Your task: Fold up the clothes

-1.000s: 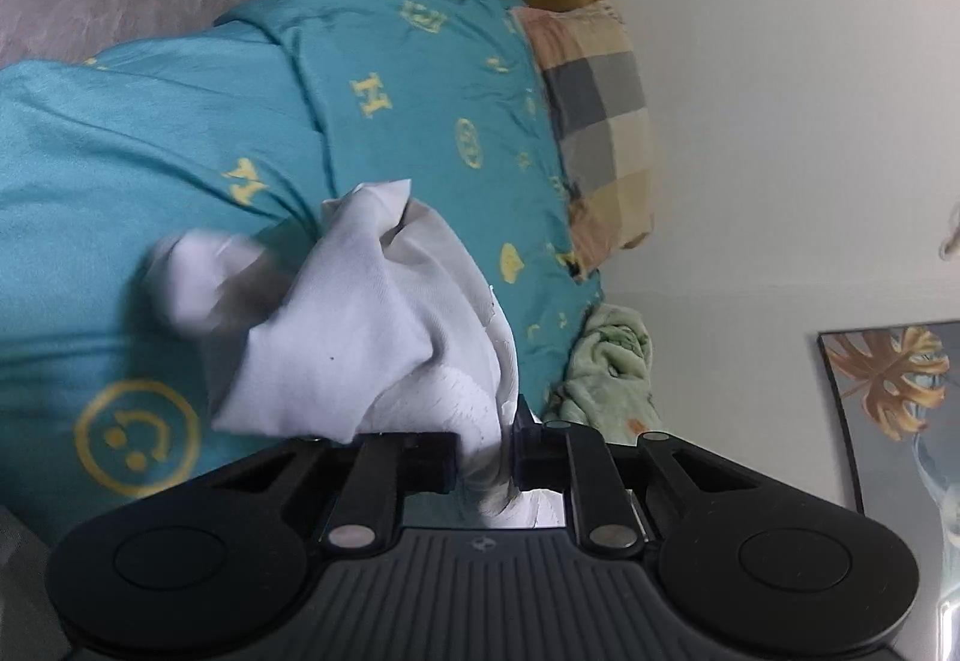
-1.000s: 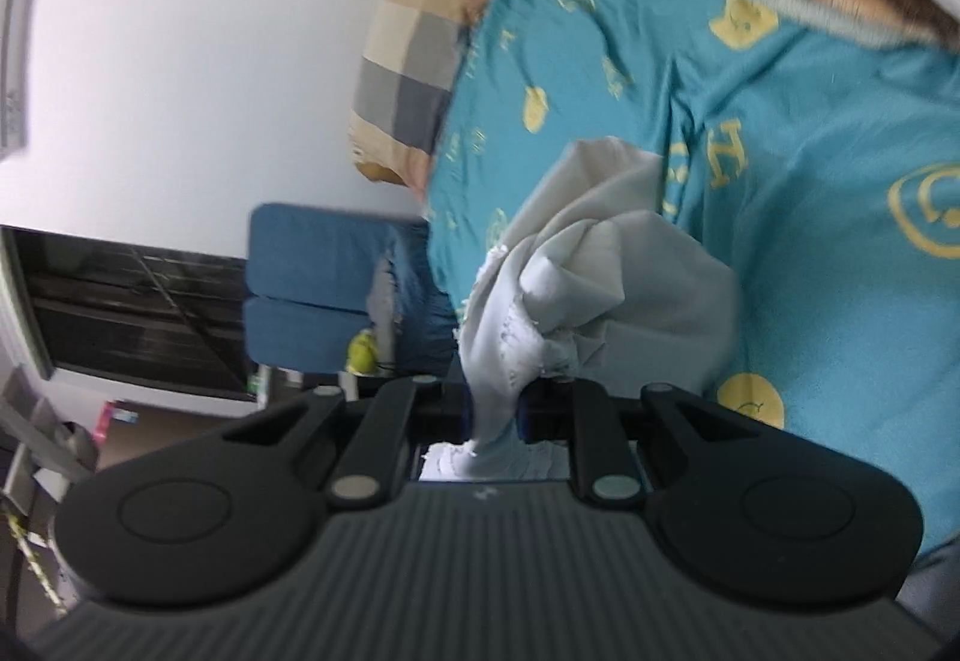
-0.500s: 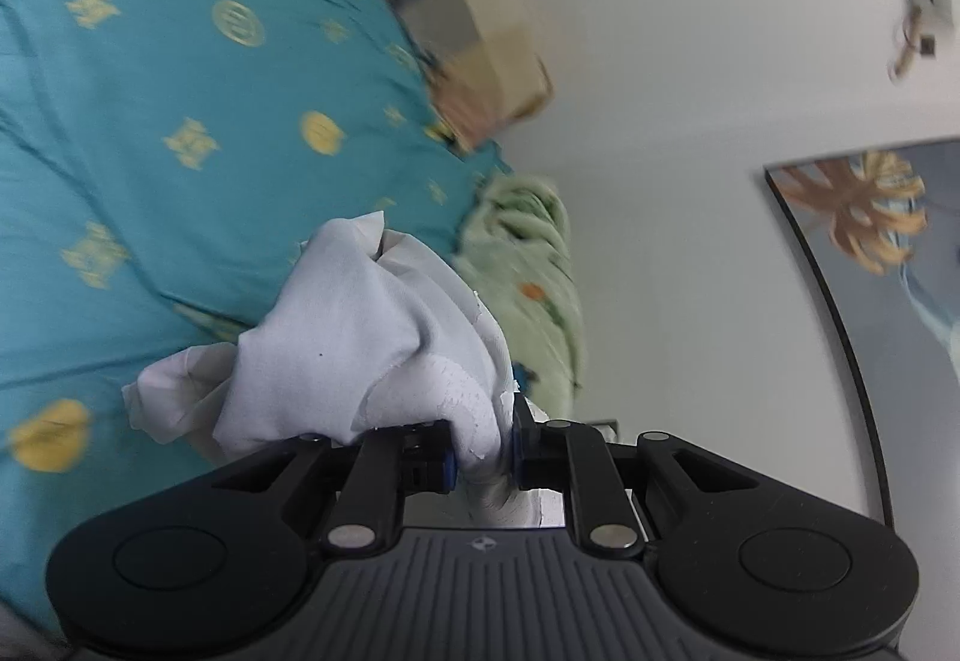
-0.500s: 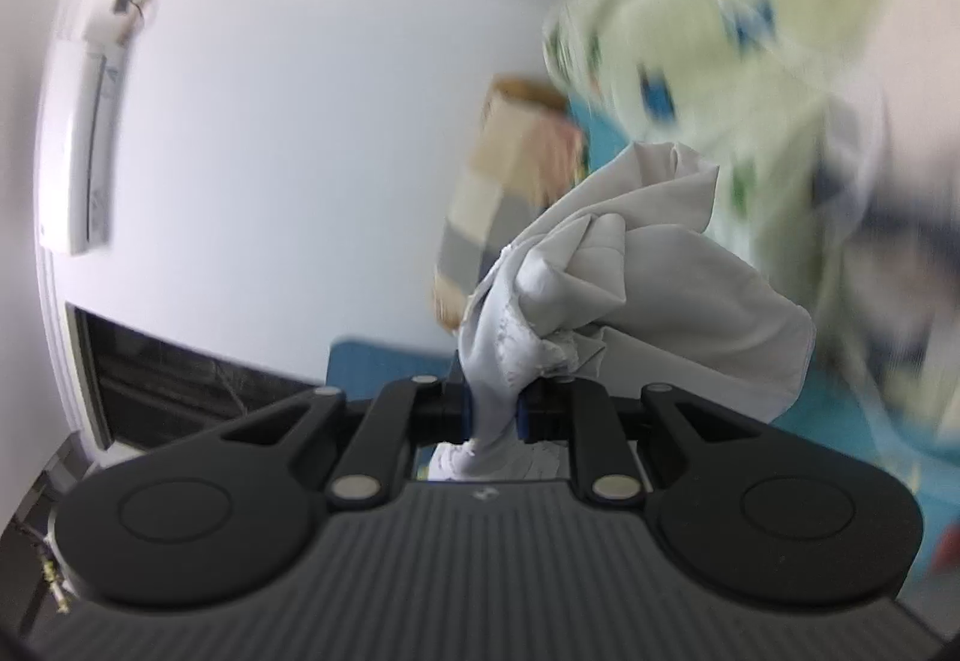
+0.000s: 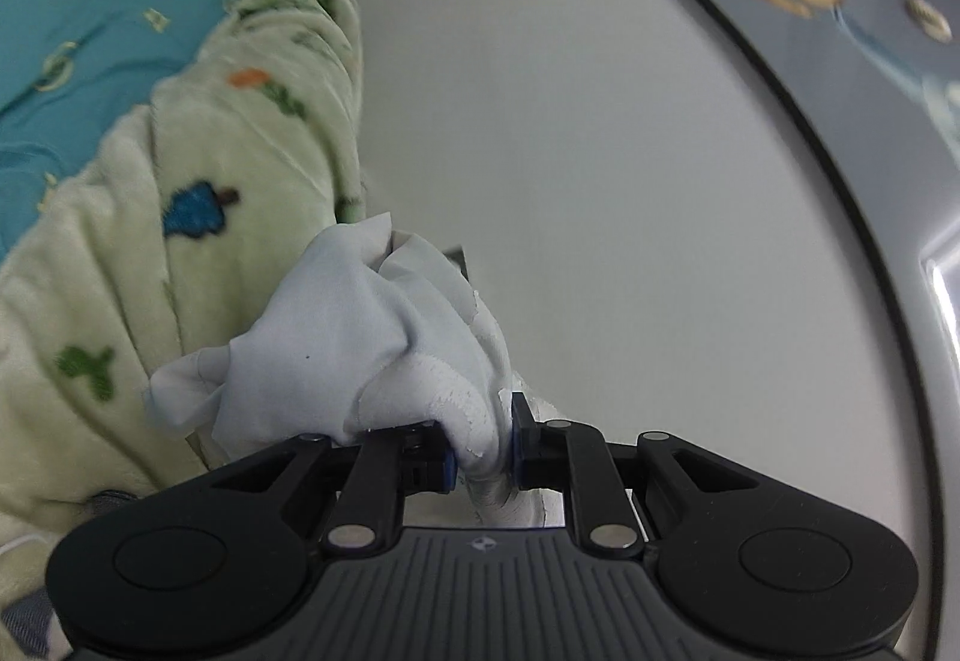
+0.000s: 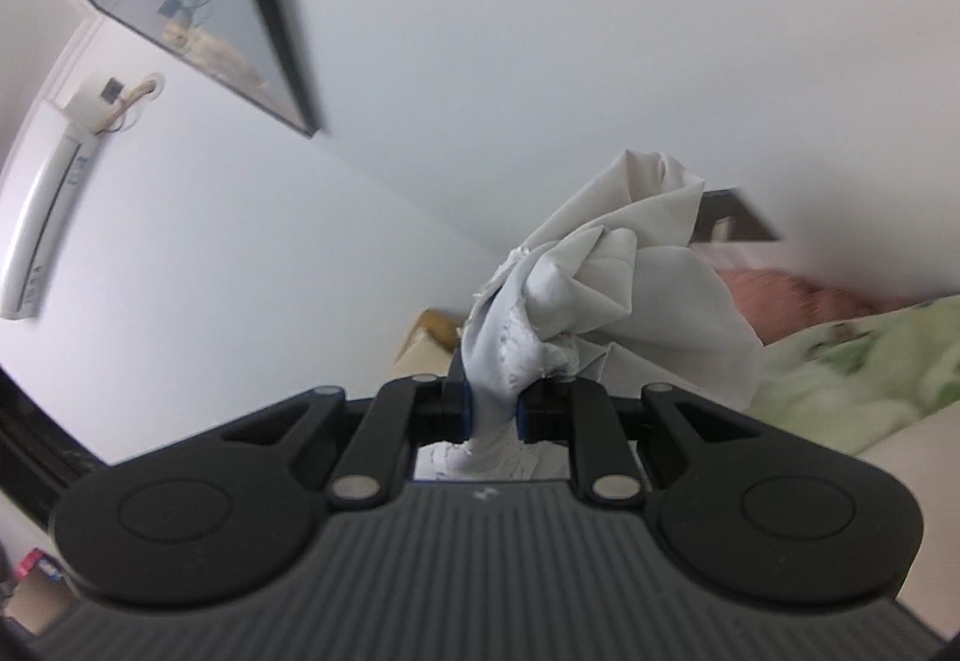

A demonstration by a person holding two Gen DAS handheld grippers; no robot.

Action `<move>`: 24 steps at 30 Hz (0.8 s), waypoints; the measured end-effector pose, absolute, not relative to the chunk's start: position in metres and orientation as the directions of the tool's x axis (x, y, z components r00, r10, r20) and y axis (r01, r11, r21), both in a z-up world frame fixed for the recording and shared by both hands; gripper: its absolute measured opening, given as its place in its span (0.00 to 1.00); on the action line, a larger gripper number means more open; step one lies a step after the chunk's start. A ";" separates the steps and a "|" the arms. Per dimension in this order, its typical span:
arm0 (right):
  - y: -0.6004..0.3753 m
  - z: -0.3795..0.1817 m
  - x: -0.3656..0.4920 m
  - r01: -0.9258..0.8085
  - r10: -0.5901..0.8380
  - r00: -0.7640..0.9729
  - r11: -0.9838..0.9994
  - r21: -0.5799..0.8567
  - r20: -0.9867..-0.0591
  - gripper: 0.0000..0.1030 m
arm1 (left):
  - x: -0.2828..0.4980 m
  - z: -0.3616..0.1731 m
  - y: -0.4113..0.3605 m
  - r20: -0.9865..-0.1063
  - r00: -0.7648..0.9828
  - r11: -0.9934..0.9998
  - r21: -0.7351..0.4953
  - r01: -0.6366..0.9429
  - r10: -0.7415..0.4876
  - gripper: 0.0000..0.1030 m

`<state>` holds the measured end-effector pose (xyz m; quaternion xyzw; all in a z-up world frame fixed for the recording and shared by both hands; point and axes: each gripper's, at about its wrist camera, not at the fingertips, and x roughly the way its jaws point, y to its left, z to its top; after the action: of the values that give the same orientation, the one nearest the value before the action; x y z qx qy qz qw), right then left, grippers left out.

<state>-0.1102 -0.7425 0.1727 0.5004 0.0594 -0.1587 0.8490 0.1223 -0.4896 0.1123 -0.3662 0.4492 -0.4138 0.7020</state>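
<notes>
White garment [image 5: 360, 337] bunched ahead of both grippers (left [image 5: 483, 460], right [image 6: 493, 415]); fingers pinching fabric between them.

The white garment [image 5: 360, 337] is bunched so tightly that its kind and shape cannot be told, and where it runs between the left tongs [image 5: 483, 457] its lower end is hidden behind the black body. The same holds at the right tongs [image 6: 492, 412]. The framed picture [image 5: 840, 31] is cut off by the edge. The green blanket [image 6: 852, 373] and the pink thing [image 6: 780, 295] behind it are blurred.
</notes>
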 end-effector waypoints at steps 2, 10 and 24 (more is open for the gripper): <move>-0.750 0.148 -0.123 0.363 -0.213 0.931 0.432 0.825 -0.298 0.16 | 0.113 0.084 -0.492 -0.364 0.210 0.411 -0.872 0.264 -0.907 0.17; -0.739 0.029 -0.174 0.457 -0.159 0.890 0.316 0.831 -0.428 0.16 | 0.087 -0.014 -0.469 -0.483 0.107 0.493 -0.833 0.251 -0.869 0.20; -0.709 0.085 -0.219 0.509 -0.200 0.859 0.429 0.747 -0.471 0.23 | 0.027 0.088 -0.431 -0.564 0.227 0.584 -0.603 0.543 -0.794 0.70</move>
<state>-0.2188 -0.7095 0.0853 0.4900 0.1576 -0.2133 0.8304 0.0265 -0.4309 0.0884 -0.1406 0.4454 -0.4337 0.7706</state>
